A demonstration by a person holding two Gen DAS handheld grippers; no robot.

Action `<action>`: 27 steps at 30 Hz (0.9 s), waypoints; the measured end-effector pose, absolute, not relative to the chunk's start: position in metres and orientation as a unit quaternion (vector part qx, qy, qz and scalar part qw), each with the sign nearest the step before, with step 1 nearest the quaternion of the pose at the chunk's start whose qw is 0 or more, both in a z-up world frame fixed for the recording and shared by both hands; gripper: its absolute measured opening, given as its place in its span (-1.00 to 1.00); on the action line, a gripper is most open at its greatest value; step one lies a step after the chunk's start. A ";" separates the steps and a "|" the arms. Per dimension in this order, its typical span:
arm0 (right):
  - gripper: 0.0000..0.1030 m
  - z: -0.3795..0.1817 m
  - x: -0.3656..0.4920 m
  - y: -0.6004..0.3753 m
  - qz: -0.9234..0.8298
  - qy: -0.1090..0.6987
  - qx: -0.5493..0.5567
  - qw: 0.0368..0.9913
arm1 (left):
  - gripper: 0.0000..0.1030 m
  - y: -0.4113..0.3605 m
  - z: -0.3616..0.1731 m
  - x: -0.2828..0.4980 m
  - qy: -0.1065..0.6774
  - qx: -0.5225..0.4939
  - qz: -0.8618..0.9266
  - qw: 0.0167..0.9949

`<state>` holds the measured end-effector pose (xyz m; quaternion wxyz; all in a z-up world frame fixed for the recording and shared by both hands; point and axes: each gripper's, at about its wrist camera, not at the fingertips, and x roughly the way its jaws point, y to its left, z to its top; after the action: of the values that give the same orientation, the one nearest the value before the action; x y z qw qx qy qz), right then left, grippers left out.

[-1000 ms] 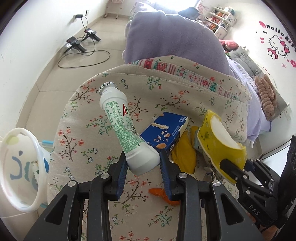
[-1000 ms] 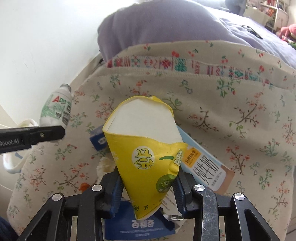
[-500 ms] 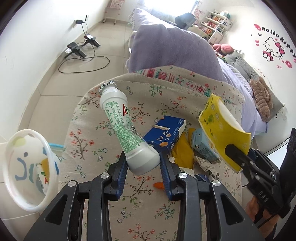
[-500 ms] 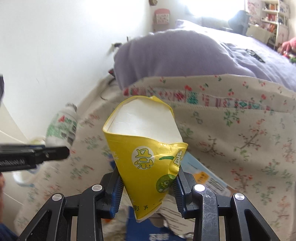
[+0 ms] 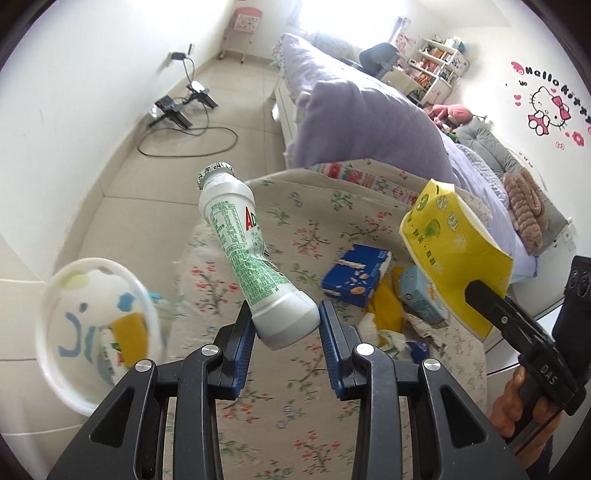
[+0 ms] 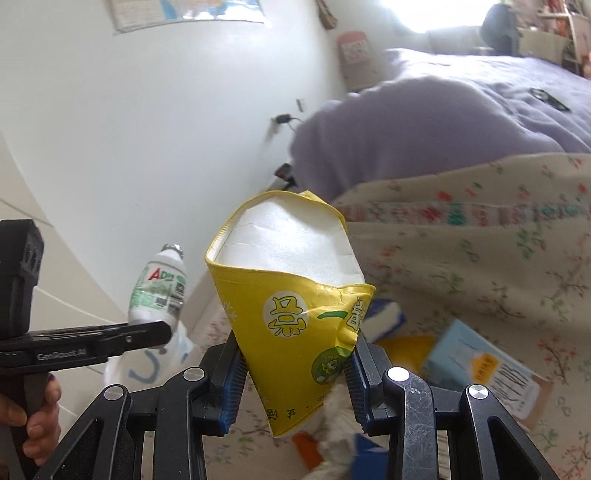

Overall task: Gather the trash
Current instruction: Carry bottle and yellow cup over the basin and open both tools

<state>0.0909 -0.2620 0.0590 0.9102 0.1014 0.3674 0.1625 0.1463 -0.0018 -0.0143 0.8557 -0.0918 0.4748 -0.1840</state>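
Left gripper point(image 5: 284, 325) clamps white bottle point(image 5: 247, 254) at base | right gripper point(image 6: 295, 373) pinches yellow paper cup point(image 6: 291, 295), aloft over bed's floral cover point(image 5: 295, 406) | both light (cup crushable; take low).

I see white walls point(image 5: 66, 122) and a pale tiled floor point(image 5: 155, 177) on the left, with black cables point(image 5: 192, 136) trailing. A lilac-covered bed point(image 5: 362, 125) runs far right; bright window light point(image 5: 332, 14) beyond, shelves point(image 5: 439, 62) and a cartoon wall sticker point(image 5: 546, 107).
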 end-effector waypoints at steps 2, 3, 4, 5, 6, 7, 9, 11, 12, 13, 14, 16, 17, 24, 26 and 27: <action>-0.18 0.060 0.090 -0.248 0.175 0.360 0.091 0.912 | -0.30 0.005 -0.013 0.144 0.469 -0.081 -0.171 0.863; -0.18 0.061 0.090 -0.243 0.180 0.359 0.088 0.911 | -0.30 0.010 -0.012 0.142 0.466 -0.076 -0.164 0.866; -0.18 0.060 0.091 -0.235 0.188 0.359 0.084 0.910 | -0.30 0.013 -0.011 0.142 0.464 -0.074 -0.159 0.868; -0.18 0.059 0.092 -0.231 0.192 0.360 0.083 0.909 | -0.30 0.019 -0.011 0.141 0.462 -0.073 -0.155 0.870; -0.18 0.057 0.094 -0.222 0.197 0.362 0.077 0.908 | -0.30 0.024 -0.012 0.141 0.462 -0.073 -0.150 0.871; -0.18 0.055 0.094 -0.215 0.200 0.365 0.072 0.907 | -0.30 0.030 -0.013 0.141 0.464 -0.072 -0.143 0.871; -0.18 0.049 0.097 -0.199 0.212 0.370 0.063 0.902 | -0.30 0.041 -0.016 0.140 0.469 -0.073 -0.131 0.871; -0.18 0.043 0.099 -0.185 0.221 0.376 0.056 0.898 | -0.30 0.052 -0.019 0.140 0.473 -0.076 -0.122 0.870; -0.18 0.039 0.103 -0.177 0.226 0.379 0.054 0.896 | -0.30 0.058 -0.021 0.141 0.474 -0.077 -0.116 0.869; -0.18 0.036 0.104 -0.170 0.230 0.381 0.052 0.894 | -0.30 0.062 -0.021 0.141 0.474 -0.077 -0.112 0.870; -0.18 0.033 0.106 -0.160 0.236 0.383 0.049 0.892 | -0.30 0.067 -0.022 0.141 0.475 -0.076 -0.107 0.870; -0.18 0.027 0.111 -0.146 0.244 0.387 0.047 0.888 | -0.29 0.076 -0.025 0.140 0.478 -0.078 -0.100 0.869; -0.18 0.023 0.113 -0.139 0.249 0.390 0.046 0.885 | -0.29 0.082 -0.027 0.141 0.481 -0.084 -0.098 0.867; -0.17 -0.008 0.132 -0.092 0.275 0.412 0.042 0.868 | -0.29 0.125 -0.047 0.153 0.514 -0.125 -0.071 0.845; -0.17 -0.015 0.137 -0.078 0.284 0.415 0.044 0.863 | -0.29 0.134 -0.050 0.156 0.517 -0.125 -0.058 0.845; -0.17 -0.019 0.138 -0.070 0.290 0.417 0.045 0.860 | -0.29 0.137 -0.052 0.156 0.518 -0.121 -0.051 0.845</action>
<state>0.1380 -0.0696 -0.0186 0.8602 0.0453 0.4168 0.2903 0.1565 0.1371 -0.0520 0.8455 -0.1209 0.5176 -0.0512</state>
